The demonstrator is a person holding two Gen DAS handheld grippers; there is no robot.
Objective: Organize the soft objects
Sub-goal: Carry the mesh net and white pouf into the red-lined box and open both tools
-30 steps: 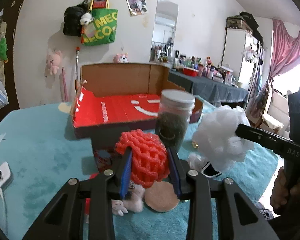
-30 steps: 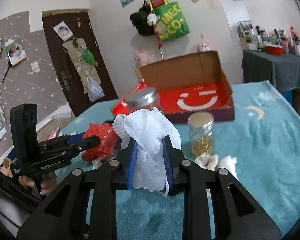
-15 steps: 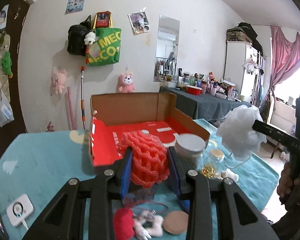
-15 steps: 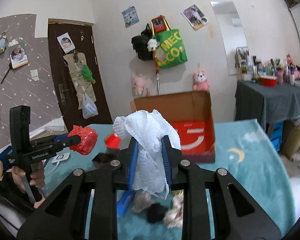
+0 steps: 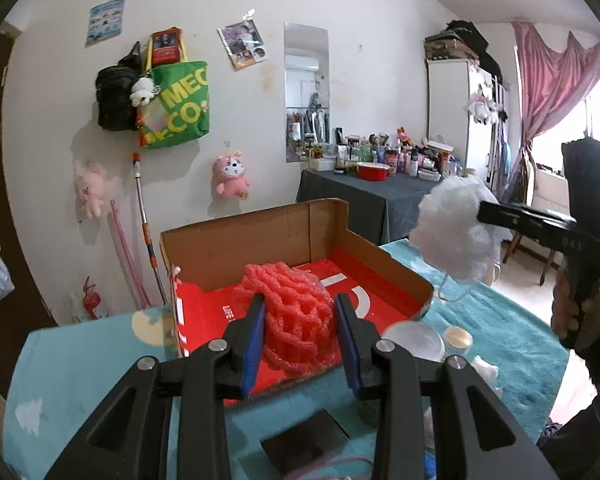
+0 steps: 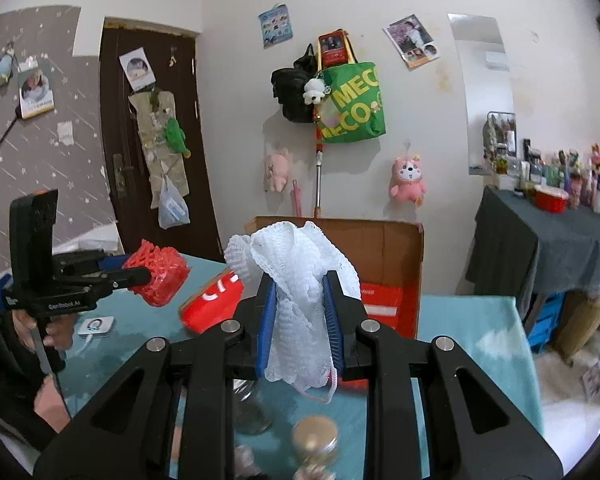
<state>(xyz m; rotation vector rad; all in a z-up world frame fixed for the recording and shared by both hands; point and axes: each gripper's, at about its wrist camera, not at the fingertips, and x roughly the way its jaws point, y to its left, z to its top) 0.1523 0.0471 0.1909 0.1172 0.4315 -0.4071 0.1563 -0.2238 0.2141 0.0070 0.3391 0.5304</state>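
Note:
My left gripper [image 5: 300,340] is shut on a red mesh sponge [image 5: 296,312], held in the air in front of an open cardboard box [image 5: 328,224] with a red lining. My right gripper [image 6: 300,320] is shut on a white mesh bath puff [image 6: 296,276], also lifted above the table. In the left wrist view the white puff [image 5: 452,232] hangs at the right, beyond the box's right wall. In the right wrist view the red sponge [image 6: 156,276] shows at the left in the other gripper, with the box [image 6: 388,248] behind.
A teal cloth [image 5: 80,360] covers the table. Two lidded jars [image 5: 414,340] [image 6: 314,436] stand near the box's front. A black square item [image 5: 304,440] and small plush bits lie below my grippers. A white charger [image 6: 96,326] lies at the left. A cluttered side table [image 6: 560,240] stands at the right.
Both grippers have risen with their sponges. The box now lies lower in view with its inside showing, and the jars have dropped toward the bottom of the frames.

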